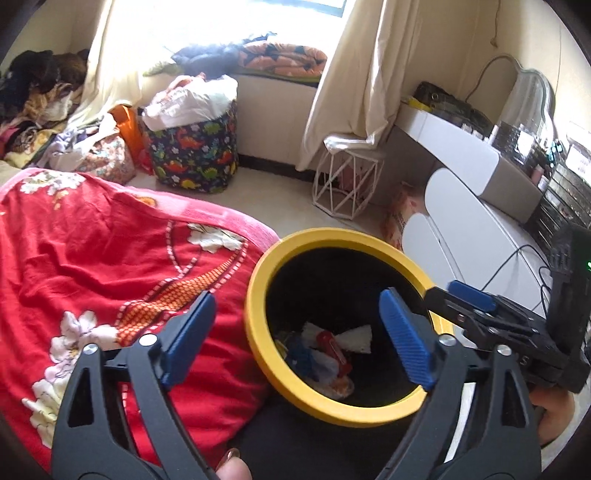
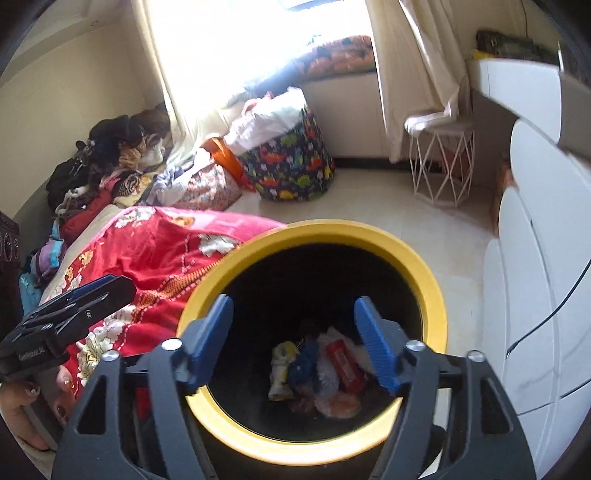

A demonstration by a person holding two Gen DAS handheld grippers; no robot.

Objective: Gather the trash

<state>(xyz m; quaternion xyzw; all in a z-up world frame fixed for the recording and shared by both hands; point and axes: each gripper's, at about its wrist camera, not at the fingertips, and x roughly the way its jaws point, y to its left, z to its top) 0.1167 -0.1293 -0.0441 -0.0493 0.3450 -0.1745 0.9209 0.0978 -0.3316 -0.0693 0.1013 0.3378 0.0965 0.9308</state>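
Hovering both claws, left (image 1: 295, 332) and right (image 2: 295, 345), spread empty above the yellow-rimmed bin (image 2: 436, 295). Ahead below lies trash (image 2: 317, 373). I risk knocking the rim.

Only text I can spot is small white print on the left gripper (image 2: 55, 325) body, left of the right fingers (image 2: 210, 343), maybe "GenRobot.AI", too blurry to be sure.

Sunlit window (image 1: 229, 22), cream curtains (image 1: 354, 85), pale floor (image 2: 369, 199), white dresser (image 1: 465, 206).
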